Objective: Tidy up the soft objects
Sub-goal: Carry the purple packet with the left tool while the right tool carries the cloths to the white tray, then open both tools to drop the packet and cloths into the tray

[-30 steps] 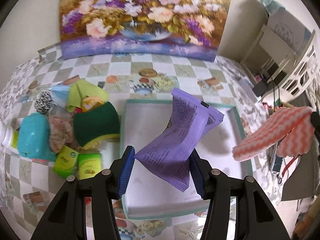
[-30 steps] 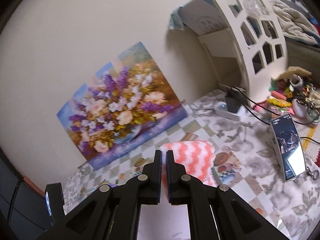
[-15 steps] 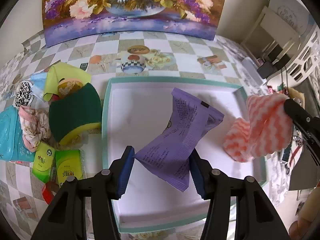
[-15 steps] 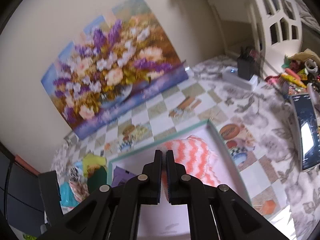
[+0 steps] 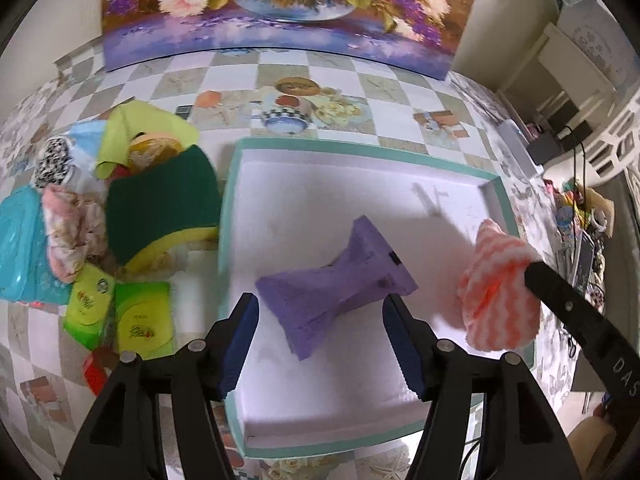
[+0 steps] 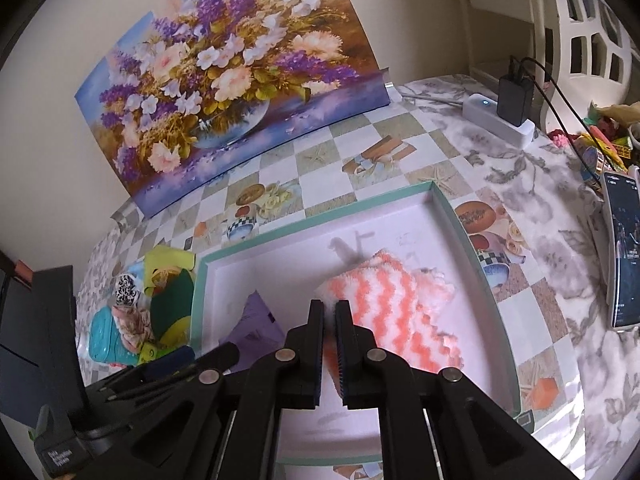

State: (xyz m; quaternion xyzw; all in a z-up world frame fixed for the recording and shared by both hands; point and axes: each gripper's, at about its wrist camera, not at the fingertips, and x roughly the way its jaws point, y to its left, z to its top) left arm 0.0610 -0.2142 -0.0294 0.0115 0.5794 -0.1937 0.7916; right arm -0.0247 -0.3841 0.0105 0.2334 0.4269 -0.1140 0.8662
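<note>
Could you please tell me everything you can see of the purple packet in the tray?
The purple packet is a soft, matte plastic pouch with small dark print and one black mark near its right end. It is pinched narrow at its middle and flares at both ends. It lies on the white floor of the teal-rimmed tray, slanted, between the fingers of the left gripper, whose jaws have just been opening and no longer press on it. The right wrist view shows only its upper part. The striped cloth to its right does not touch it.

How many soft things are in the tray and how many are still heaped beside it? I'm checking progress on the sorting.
In the tray: 2 (purple packet, orange-white cloth)
Beside it, clearly separable: 7, though the heap overlaps, so this is approximate
Total: 9
</note>
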